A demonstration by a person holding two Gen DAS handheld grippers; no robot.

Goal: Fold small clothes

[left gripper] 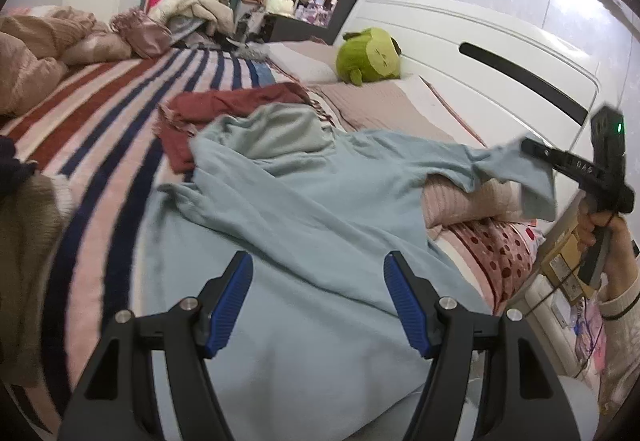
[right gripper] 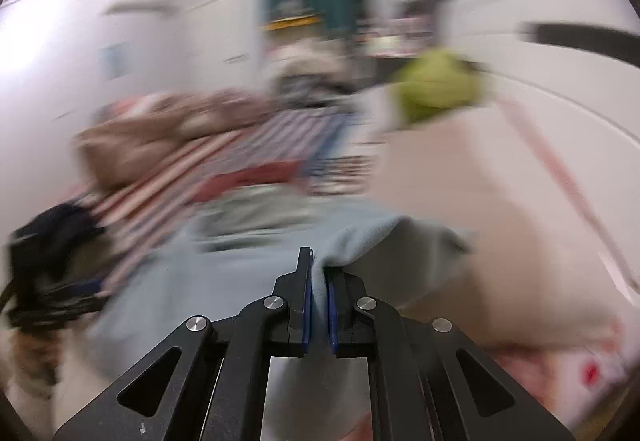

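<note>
Hovering over the near hem of a light blue shirt, the left gripper has its blue-padded fingers spread wide, nothing between them. The shirt lies spread across a striped bed, its far sleeve lifted off a pink pillow. At that sleeve, the right gripper is pressed together, pinching the blue fabric between its pads. Beyond the shirt lies a dark red garment; farther back, a green plush toy rests against the white headboard.
</note>
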